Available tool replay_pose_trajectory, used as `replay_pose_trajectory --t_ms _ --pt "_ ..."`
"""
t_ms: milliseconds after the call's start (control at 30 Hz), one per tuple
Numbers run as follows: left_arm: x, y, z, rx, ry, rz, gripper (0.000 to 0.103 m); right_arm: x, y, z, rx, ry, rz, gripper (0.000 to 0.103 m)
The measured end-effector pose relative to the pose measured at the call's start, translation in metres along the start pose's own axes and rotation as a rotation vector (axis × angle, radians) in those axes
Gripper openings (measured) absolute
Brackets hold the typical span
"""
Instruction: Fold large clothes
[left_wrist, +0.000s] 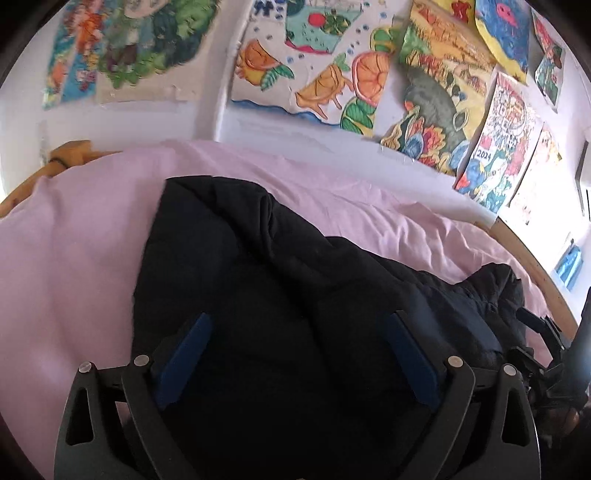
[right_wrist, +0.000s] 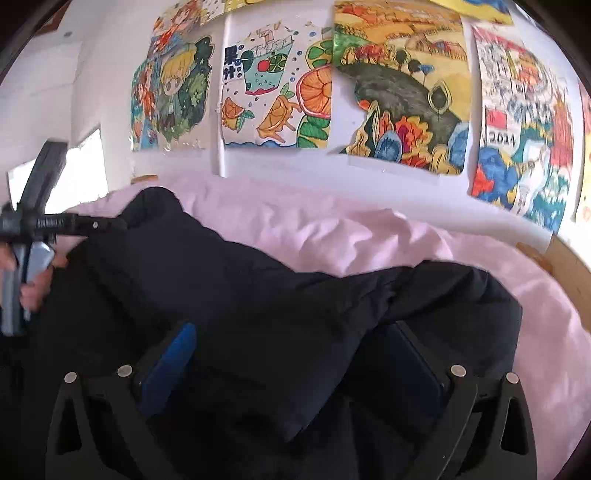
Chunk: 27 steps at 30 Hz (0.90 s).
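A large black padded jacket (left_wrist: 258, 266) lies bunched on a pink bed sheet (left_wrist: 74, 240). My left gripper (left_wrist: 299, 328) is open just above the jacket's near part, its blue pads (left_wrist: 184, 354) wide apart with fabric below them. In the right wrist view the same jacket (right_wrist: 240, 280) spreads across the sheet (right_wrist: 369, 229). My right gripper (right_wrist: 291, 343) is open over it, and a fold of the jacket rises between the fingers. The left gripper's body (right_wrist: 33, 225) shows at the left edge, held by a hand.
A white wall with several colourful children's drawings (right_wrist: 402, 85) stands right behind the bed. A wooden bed frame (left_wrist: 532, 266) curves along the right side. An orange soft item (left_wrist: 62, 158) lies at the bed's far left corner. The right gripper's body (left_wrist: 543, 354) shows at the right edge.
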<state>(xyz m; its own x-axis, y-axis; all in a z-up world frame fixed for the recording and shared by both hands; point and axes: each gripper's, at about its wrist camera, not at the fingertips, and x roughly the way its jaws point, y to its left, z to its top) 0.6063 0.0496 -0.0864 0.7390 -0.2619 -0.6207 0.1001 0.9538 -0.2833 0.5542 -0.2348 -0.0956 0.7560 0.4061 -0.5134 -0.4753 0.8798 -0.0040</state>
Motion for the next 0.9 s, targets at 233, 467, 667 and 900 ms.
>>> replay_pose_trajectory --t_ms 233,467,667,900 --pt "-0.060 -0.038 -0.025 -0.015 0.057 -0.069 0.096 -0.064 0.028 0.004 -0.068 -0.042 -0.050 0.103" --pt "-0.177 -0.092 -0.022 0.046 0.050 -0.089 0.096 -0.173 0.067 0.041 0.005 0.015 -0.008 0.103" --pt "-0.273 -0.142 -0.036 0.158 0.123 -0.104 0.096 -0.259 0.103 0.059 0.047 0.113 0.037 0.103" --pt "-0.354 -0.158 -0.086 0.179 0.053 -0.028 0.101 -0.342 0.141 0.035 0.050 0.075 0.030 0.103"
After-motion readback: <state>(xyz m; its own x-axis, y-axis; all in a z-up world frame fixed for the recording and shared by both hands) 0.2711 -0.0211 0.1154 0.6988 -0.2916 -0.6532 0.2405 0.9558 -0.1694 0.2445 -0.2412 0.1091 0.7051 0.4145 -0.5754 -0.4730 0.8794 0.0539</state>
